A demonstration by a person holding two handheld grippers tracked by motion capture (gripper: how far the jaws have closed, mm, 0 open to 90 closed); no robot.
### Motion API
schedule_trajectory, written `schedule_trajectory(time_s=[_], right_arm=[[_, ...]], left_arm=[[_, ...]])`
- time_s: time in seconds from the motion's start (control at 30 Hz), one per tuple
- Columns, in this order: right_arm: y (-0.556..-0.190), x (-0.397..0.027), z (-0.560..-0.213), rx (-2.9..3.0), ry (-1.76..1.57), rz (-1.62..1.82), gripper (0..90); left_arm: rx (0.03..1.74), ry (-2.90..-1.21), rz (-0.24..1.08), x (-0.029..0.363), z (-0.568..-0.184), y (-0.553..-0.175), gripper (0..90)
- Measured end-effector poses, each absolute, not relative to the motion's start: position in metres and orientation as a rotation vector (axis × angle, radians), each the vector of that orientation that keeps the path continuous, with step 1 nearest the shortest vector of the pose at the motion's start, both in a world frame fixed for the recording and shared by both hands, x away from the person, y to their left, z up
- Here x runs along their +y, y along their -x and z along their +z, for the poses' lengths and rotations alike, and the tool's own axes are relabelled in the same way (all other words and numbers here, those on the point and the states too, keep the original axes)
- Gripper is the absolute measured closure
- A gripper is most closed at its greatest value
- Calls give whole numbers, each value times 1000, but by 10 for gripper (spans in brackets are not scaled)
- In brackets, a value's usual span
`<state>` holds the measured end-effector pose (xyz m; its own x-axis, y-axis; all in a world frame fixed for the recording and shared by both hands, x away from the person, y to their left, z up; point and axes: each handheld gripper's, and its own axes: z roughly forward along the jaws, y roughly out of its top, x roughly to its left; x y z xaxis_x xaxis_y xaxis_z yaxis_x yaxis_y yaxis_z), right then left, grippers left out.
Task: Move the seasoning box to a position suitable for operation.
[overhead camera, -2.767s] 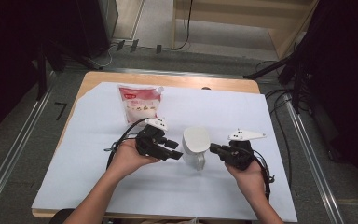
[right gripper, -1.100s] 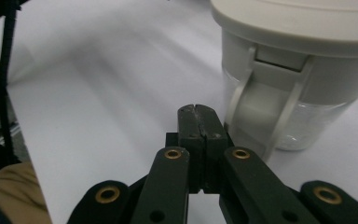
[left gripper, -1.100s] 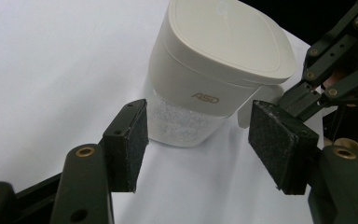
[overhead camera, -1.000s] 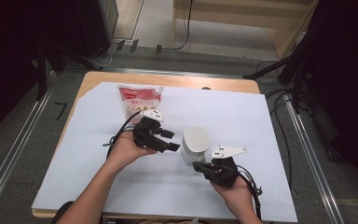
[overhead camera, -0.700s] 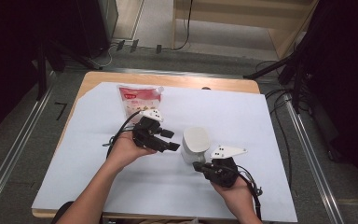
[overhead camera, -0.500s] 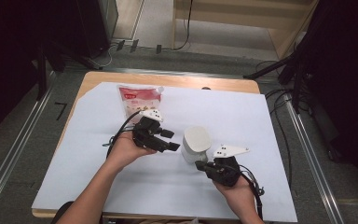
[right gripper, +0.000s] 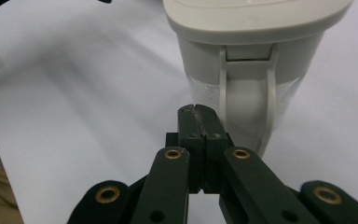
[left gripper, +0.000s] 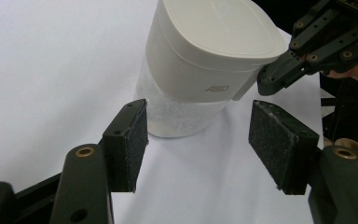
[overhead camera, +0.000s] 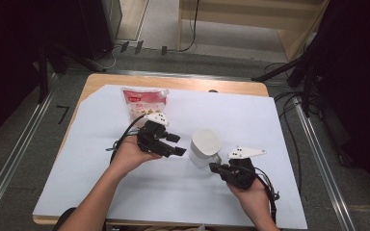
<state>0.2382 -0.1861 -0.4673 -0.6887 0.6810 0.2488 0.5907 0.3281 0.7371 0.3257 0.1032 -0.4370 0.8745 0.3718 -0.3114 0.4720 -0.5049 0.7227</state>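
Note:
A white lidded container [overhead camera: 204, 146] with a frosted clear body stands mid-table on white paper. My left gripper [overhead camera: 175, 145] is just left of it, open, with nothing between its pads. From the left gripper view the container [left gripper: 205, 60] stands ahead of the open left gripper [left gripper: 205, 140], beyond the pads. My right gripper [overhead camera: 216, 168] is at the container's near right side, shut on nothing. In the right gripper view the closed tip of the right gripper [right gripper: 198, 112] sits just left of the container's handle [right gripper: 247, 107].
A red and white snack pouch [overhead camera: 143, 101] lies flat at the back left of the paper [overhead camera: 270, 125], behind the left hand. The wooden table edge [overhead camera: 173, 83] runs along the back. Cables trail from both grippers.
Since the earliest frame the right gripper has dropped toward the near edge, below the container's right side. Over the last second it drifted slightly right. The left gripper has held still.

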Motion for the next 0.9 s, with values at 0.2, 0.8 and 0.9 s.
schedule_trajectory(time_s=[0.2,0.8,0.9], right_arm=[[-244,-197,-467,2450,-1231,1293,900],[-258,-217,-466,2414,-1286,1278,900],[-260,-221,-464,2405,-1291,1285,900]], left_arm=[[579,-2141,-157,103,-436,-325,412],[570,-2150,-155,101,-437,-323,418],[569,-2160,-144,102,-436,-323,411]])
